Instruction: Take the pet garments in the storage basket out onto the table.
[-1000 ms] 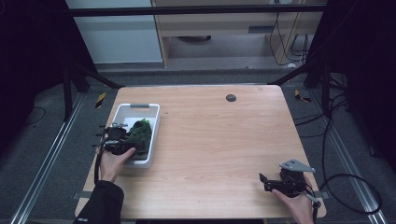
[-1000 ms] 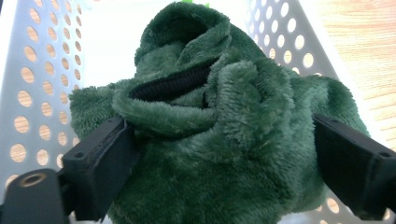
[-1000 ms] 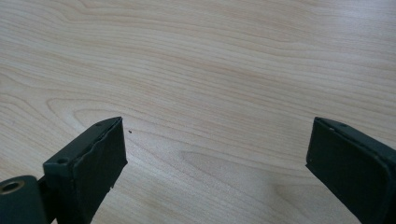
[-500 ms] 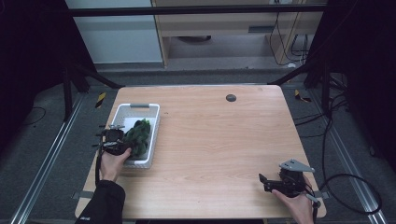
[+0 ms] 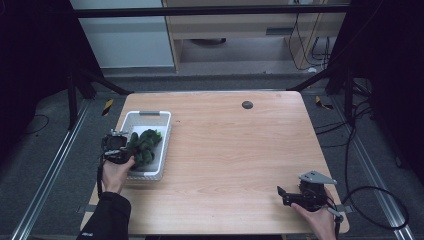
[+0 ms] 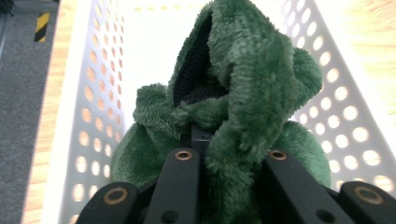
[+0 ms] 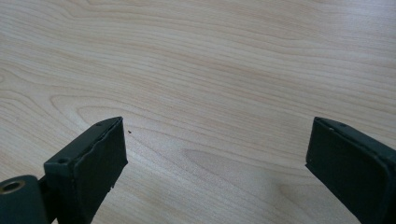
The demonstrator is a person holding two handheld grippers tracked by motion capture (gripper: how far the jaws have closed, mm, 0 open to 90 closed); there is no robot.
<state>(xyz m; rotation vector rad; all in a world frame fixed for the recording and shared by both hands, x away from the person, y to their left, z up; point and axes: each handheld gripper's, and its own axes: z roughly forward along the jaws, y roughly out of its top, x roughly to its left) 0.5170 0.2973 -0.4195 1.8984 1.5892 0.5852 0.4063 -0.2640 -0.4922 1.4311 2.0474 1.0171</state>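
A green plush cloth (image 5: 146,144) lies bunched in a white perforated basket (image 5: 148,114) at the table's left. My left gripper (image 5: 131,151) reaches into the basket from its near left side. Its jaws have just been closing, and they now pinch a fold of the green plush (image 6: 252,70). In the left gripper view, the left gripper (image 6: 229,158) has fuzzy fabric squeezed between its black jaws, with the basket wall (image 6: 332,70) beyond. My right gripper (image 5: 281,192) rests near the table's front right corner. In its own view, the right gripper (image 7: 217,140) stands open over bare wood.
The light wooden table (image 5: 240,150) has a small dark round spot (image 5: 247,104) near its far edge. Dark floor, metal rails and cables surround the table. A cable trails from the right gripper off the table's right side.
The left gripper has drawn slightly toward the basket's left side with the plush bunched at its tips. The right gripper has stayed still.
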